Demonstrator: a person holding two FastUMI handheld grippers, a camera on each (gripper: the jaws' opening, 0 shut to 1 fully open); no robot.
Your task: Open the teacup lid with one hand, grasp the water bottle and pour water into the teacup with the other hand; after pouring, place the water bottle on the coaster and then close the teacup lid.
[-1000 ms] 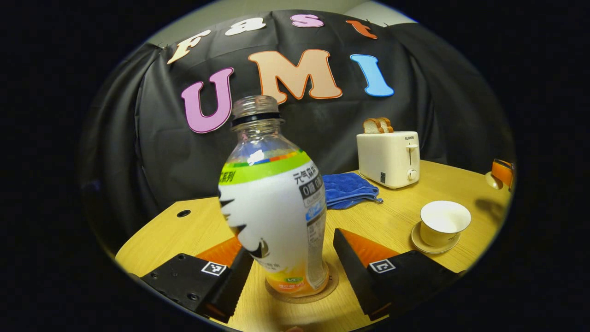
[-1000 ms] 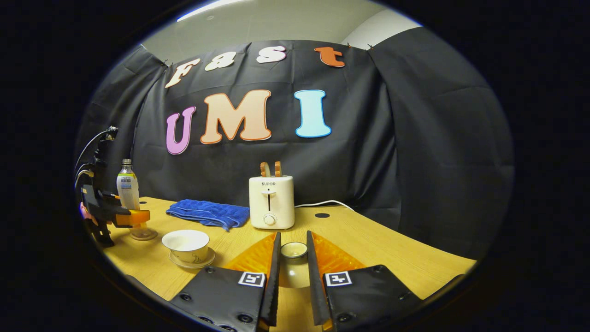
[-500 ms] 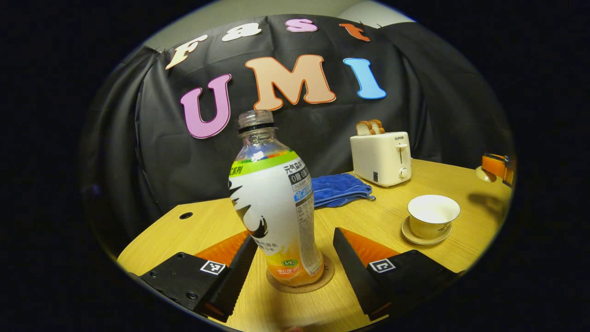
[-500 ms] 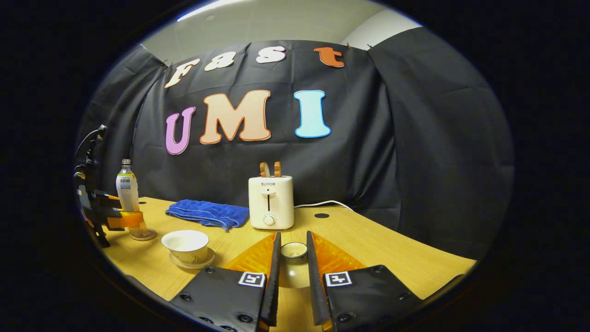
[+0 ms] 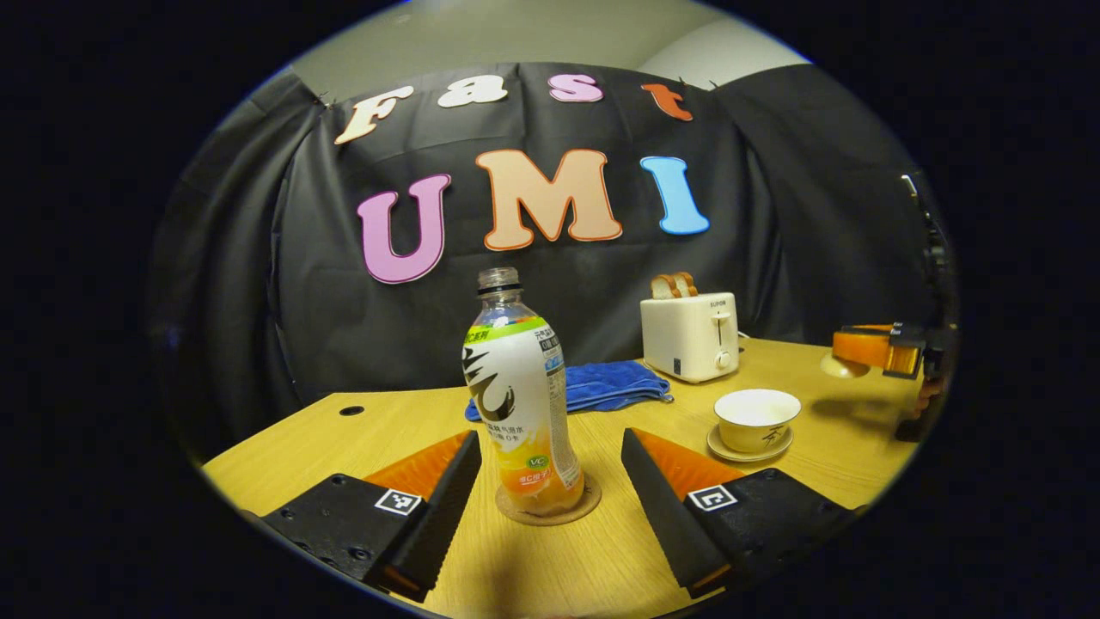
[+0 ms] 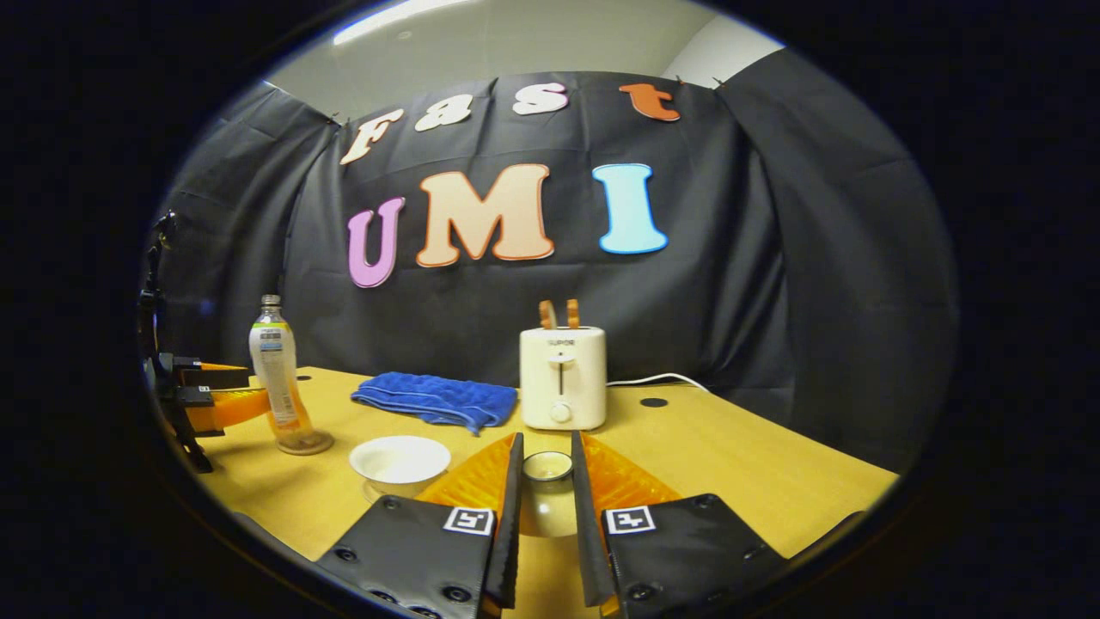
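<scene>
The uncapped water bottle stands upright on the round cork coaster. My left gripper is open, its fingers apart on either side of the bottle's base without touching it. The white teacup sits uncovered on its saucer to the right. In the right gripper view my right gripper is shut on the teacup lid, held by its knob above the table. The teacup lies to its left, the bottle and the left gripper farther left. The right gripper with the lid shows at the far right of the left gripper view.
A white toaster with two bread slices stands at the back of the wooden table. A folded blue towel lies between the toaster and the bottle. A white cable runs behind the toaster.
My left gripper has drawn back from the bottle, which stays on the coaster and looks smaller. The right gripper, still holding the lid, has shifted toward the teacup.
</scene>
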